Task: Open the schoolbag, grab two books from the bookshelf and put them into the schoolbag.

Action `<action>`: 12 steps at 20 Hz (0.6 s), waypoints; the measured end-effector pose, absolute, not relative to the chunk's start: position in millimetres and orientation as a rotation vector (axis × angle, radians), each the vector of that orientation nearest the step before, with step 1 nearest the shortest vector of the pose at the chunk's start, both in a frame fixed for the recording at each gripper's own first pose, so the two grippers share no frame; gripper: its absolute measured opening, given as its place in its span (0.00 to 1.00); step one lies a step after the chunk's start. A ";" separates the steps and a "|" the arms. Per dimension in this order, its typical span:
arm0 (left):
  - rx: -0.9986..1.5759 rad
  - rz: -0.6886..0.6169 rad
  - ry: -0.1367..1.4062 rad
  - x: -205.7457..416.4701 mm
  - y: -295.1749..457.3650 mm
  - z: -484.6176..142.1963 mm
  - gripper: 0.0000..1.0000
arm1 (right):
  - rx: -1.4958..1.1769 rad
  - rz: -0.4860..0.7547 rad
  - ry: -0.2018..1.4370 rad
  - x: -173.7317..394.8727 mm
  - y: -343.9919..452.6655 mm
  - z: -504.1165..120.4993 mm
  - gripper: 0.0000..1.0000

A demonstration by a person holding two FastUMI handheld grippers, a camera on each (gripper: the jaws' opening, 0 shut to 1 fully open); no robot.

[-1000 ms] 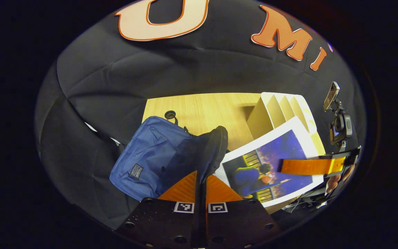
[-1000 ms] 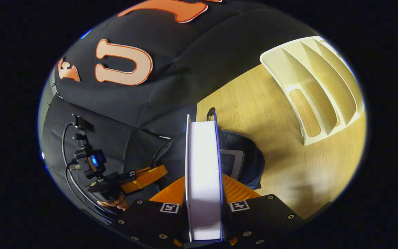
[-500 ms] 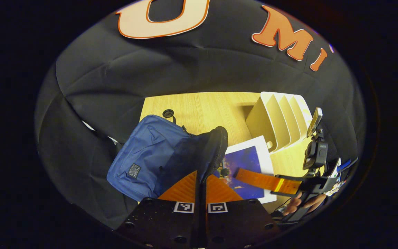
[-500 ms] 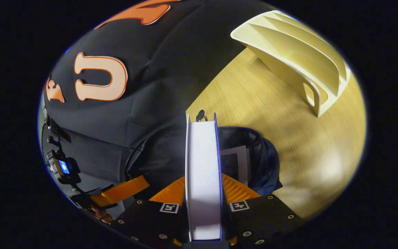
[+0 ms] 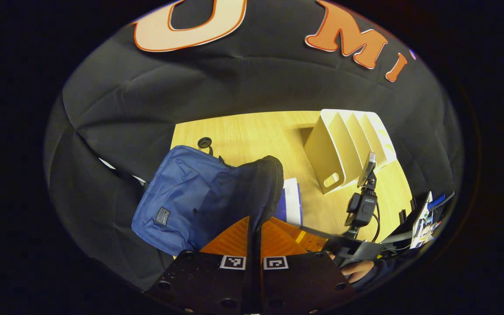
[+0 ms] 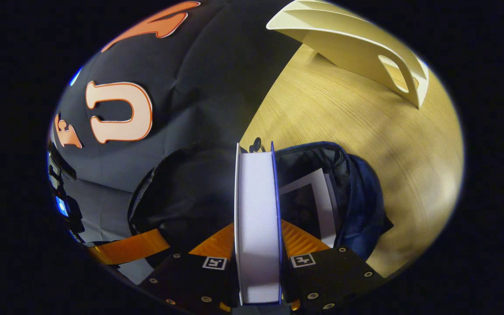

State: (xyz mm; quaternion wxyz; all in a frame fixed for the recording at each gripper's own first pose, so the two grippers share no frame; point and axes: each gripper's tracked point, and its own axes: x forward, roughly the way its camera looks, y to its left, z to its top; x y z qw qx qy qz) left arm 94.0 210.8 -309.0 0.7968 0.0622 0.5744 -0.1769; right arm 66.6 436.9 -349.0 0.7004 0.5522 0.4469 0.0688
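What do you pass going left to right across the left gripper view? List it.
Blue schoolbag → book sliding in at its open mouth → cream bookshelf on the wooden table → the other hand-held gripper's camera.

Recording booth, black cloth wall point(image 5: 234, 83), wooden table point(image 5: 252, 135)

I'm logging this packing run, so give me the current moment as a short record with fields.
schoolbag: blue, open, on the wooden table
left gripper: shut on the bag's opening edge
right gripper: shut on a book, edge-on above the opening
inside bag: another book
bookshelf: cream, no books seen in it
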 end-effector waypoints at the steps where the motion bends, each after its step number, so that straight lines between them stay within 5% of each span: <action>1: 0.134 -0.389 1.238 91.5 205.8 -309.5 0.00 | 1.233 0.153 0.995 66.8 442.9 -351.7 0.38; 6: 0.153 -0.419 1.250 83.8 194.9 -311.2 0.01 | 1.244 0.177 1.000 71.2 463.1 -364.3 0.39; 7: 0.152 -0.422 1.249 83.0 195.5 -311.2 0.01 | 1.252 0.183 1.004 72.6 465.6 -365.4 0.50; 8: 0.151 -0.424 1.252 81.5 194.5 -312.1 0.00 | 1.259 0.184 0.999 74.8 467.9 -367.3 0.39; 12: 0.145 -0.430 1.259 81.2 190.1 -316.0 0.01 | 1.313 0.224 1.037 74.2 483.1 -376.1 0.41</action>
